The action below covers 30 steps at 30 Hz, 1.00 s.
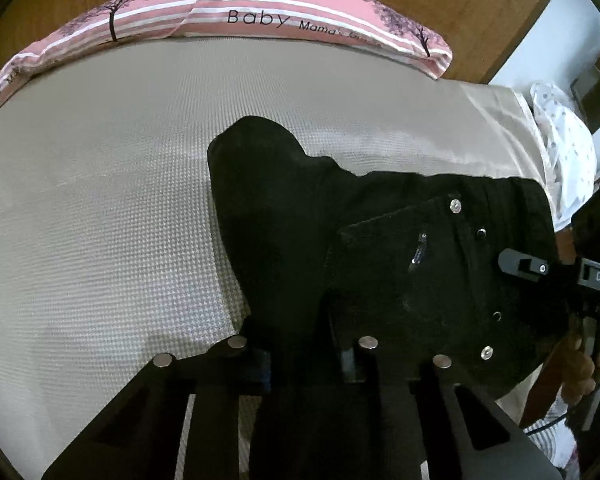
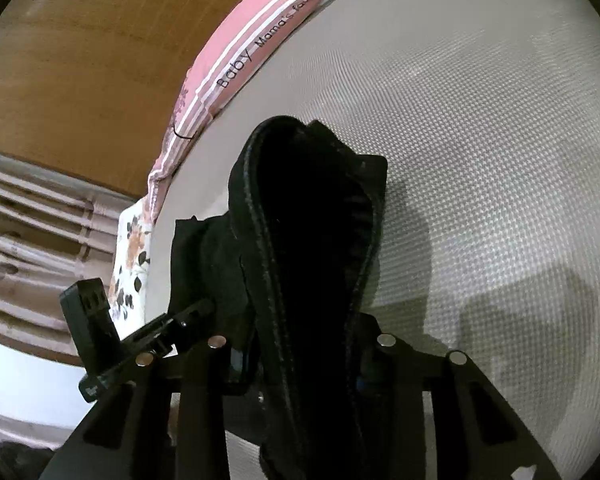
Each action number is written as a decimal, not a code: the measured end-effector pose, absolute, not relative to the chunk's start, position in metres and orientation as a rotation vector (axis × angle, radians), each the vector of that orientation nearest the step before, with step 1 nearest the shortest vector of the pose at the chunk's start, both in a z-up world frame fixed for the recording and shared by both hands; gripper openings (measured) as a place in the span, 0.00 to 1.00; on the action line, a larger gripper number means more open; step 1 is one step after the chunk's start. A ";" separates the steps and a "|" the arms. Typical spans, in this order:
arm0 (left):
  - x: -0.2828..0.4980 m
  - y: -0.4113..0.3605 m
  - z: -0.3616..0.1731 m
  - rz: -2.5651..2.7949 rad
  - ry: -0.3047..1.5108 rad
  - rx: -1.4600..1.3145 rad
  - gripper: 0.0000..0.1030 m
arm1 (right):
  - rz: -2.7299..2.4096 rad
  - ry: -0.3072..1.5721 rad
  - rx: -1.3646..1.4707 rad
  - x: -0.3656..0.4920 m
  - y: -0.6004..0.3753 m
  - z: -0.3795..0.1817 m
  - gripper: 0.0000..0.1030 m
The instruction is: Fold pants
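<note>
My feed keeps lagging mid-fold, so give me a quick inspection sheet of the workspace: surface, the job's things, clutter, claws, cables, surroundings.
Surface: bed with a beige waffle-textured cover, mostly smooth.
Job's things: black pants, bunched, partly lifted off the cover; waistband, rivets and small zipper face the left camera.
Clutter: pink striped pillow printed "Baby" along the far edge; white dotted cloth at the bed's side; floral fabric at the edge.
Claws: left claw closed on the pants; right claw closed on the pants' thick seamed edge.
Cables: thin dark cable, low beside the hand holding the right claw.
Surroundings: wooden headboard behind the pillow; pale wall to one side.
</note>
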State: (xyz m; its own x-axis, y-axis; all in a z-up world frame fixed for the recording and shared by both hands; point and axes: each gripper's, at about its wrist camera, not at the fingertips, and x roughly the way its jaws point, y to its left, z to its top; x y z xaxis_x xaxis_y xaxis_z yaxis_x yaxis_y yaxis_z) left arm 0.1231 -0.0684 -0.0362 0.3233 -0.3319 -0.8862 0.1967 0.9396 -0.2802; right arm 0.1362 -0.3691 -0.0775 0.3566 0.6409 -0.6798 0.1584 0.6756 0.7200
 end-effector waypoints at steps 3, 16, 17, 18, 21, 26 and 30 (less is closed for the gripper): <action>0.123 -0.065 -0.033 -0.350 1.187 -0.153 0.15 | 0.343 1.191 0.797 0.135 -0.365 -0.069 0.31; 0.116 -0.021 -0.005 -0.279 1.122 -0.118 0.15 | 0.379 1.201 0.746 0.147 -0.311 -0.044 0.31; 0.118 -0.017 -0.004 -0.270 1.121 -0.115 0.15 | 0.388 1.202 0.743 0.149 -0.305 -0.043 0.31; 0.119 -0.012 -0.002 -0.260 1.118 -0.113 0.15 | 0.397 1.203 0.740 0.152 -0.299 -0.043 0.31; 0.124 0.004 0.000 -0.232 1.113 -0.111 0.15 | 0.427 1.206 0.730 0.164 -0.279 -0.043 0.31; 0.135 0.028 0.000 -0.198 1.108 -0.121 0.15 | 0.458 1.213 0.725 0.184 -0.257 -0.045 0.30; 0.152 0.044 -0.001 -0.186 1.108 -0.145 0.15 | 0.479 1.223 0.722 0.206 -0.241 -0.048 0.30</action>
